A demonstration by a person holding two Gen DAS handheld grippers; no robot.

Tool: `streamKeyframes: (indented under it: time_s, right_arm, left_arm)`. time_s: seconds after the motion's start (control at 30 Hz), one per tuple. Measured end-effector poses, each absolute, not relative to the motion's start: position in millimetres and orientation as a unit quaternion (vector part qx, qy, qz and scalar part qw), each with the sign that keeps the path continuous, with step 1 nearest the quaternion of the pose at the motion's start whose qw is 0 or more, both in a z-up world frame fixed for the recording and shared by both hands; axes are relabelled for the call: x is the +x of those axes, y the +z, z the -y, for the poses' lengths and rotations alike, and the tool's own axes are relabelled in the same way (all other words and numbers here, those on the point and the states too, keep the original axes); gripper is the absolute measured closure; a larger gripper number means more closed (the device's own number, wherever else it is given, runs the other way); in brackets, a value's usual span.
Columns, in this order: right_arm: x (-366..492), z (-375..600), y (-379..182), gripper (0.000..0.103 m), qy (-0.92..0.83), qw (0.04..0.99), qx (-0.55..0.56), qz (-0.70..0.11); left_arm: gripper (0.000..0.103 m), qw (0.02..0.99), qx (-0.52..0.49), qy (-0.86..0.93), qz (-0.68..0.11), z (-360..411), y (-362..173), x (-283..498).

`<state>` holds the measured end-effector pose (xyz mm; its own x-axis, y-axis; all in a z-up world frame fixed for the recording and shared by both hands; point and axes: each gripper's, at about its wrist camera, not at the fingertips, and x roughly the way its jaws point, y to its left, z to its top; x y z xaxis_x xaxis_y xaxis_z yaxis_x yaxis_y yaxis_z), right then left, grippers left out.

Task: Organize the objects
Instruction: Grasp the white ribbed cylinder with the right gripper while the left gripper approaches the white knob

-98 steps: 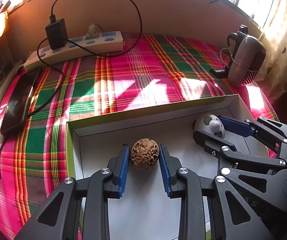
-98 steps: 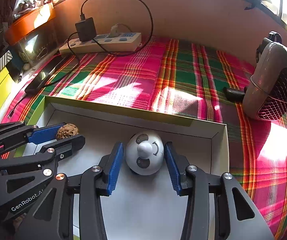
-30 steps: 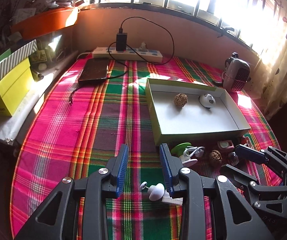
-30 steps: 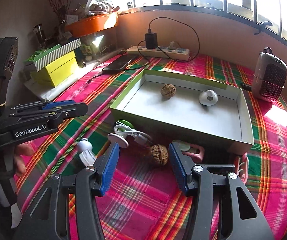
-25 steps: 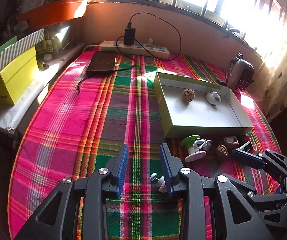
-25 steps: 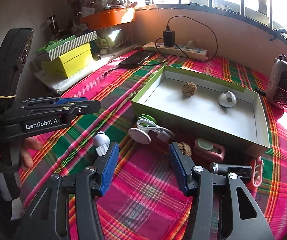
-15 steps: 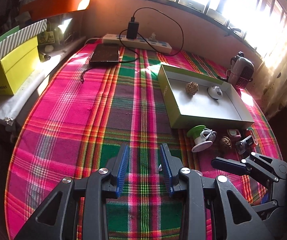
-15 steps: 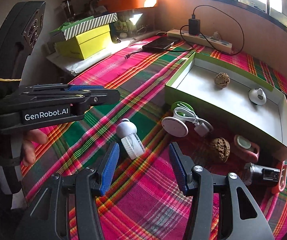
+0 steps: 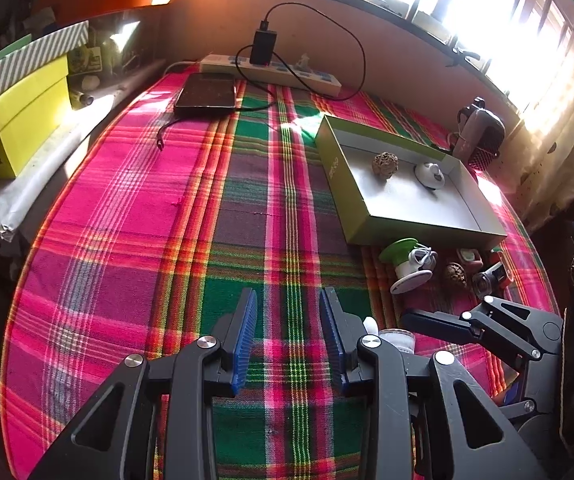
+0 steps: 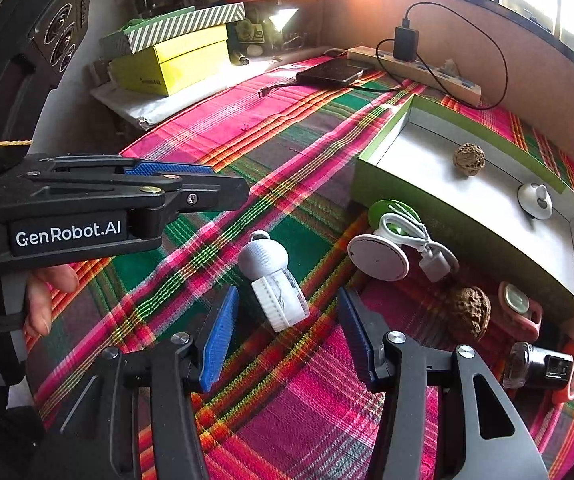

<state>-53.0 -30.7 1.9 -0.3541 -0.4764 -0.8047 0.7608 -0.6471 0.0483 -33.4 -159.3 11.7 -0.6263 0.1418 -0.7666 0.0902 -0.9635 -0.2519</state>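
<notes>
Now your right gripper [image 10: 285, 334] stands open and empty just short of the small white gadget [image 10: 273, 280] lying on the plaid cloth [image 10: 287, 400], while your left gripper [image 9: 289, 338] gapes empty over bare cloth.

Both tools are matte black plastic with open triangular cut-outs in their linkage arms and round silver screw heads at the pivots. The right gripper [image 10: 283, 332] carries ribbed blue pads [image 10: 217, 344] on its inner finger faces; the left gripper [image 9: 289, 336] has the same. White "GenRobot.AI" lettering marks the left gripper's side, and a thin yellowish band, perhaps elastic, wraps its handle above a bare hand [image 10: 43, 296].
</notes>
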Motion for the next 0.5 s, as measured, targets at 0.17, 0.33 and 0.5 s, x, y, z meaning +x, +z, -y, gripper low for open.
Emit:
streamKeyframes:
  time_s: [0.17, 0.33, 0.5]
  right_arm:
    - [-52.5, 30.2, 2.4, 0.063, -0.811, 0.377, 0.412, -0.175]
    - [-53.2, 28.7, 3.5, 0.068, -0.812, 0.377, 0.412, -0.172]
    - [-50.5, 27.7, 3.5, 0.083, -0.814, 0.376, 0.405, -0.18]
  left_arm:
    - [0.072, 0.02, -0.434, 0.891, 0.133, 159.6, 11.3, -33.8]
    - [0.073, 0.025, -0.435, 0.89, 0.131, 158.4, 11.3, -33.4]
    - [0.072, 0.032, -0.438, 0.889, 0.129, 155.0, 10.7, -32.4]
